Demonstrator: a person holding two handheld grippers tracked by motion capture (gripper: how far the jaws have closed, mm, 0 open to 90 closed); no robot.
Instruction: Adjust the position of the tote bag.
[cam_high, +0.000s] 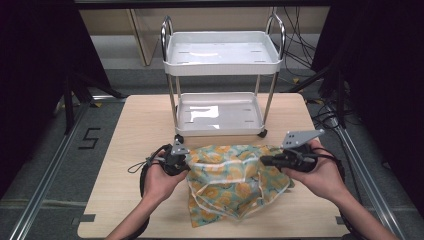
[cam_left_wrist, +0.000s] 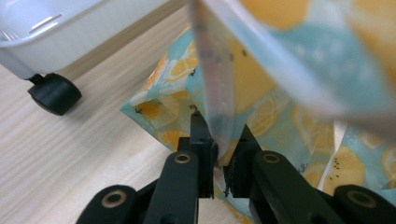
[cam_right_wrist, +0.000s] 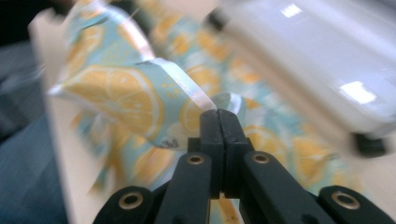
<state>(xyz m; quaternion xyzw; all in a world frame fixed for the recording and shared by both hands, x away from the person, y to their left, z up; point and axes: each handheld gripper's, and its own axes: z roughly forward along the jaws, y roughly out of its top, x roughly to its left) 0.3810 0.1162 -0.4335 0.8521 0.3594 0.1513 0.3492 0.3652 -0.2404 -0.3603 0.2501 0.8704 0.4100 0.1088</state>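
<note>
Now lemon-print bag (cam_high: 232, 182) pinched both sides — left gripper (cam_left_wrist: 215, 151) jaws clamp clear strip; right gripper (cam_right_wrist: 219, 116) jaws clamp rim.

A pale wood counter (cam_high: 135, 130) before me, a white cart (cam_high: 222, 52) at its far edge.
Grey floor (cam_high: 95, 125) runs around it, metal rails (cam_high: 50, 170) on both sides, black cables (cam_high: 300, 30) behind, dark curtains either side.

Only readable sign: black digit "5" (cam_high: 89, 138), blocky, marked on grey floor (cam_high: 100, 125) left of light wooden table (cam_high: 130, 150), beside metal floor rail. Lemon-print turquoise bag (cam_high: 232, 182) carries tiny dark marks near its edge in both gripper views, too small and blurred to read. White two-shelf trolley (cam_high: 222, 52): no label legible.
</note>
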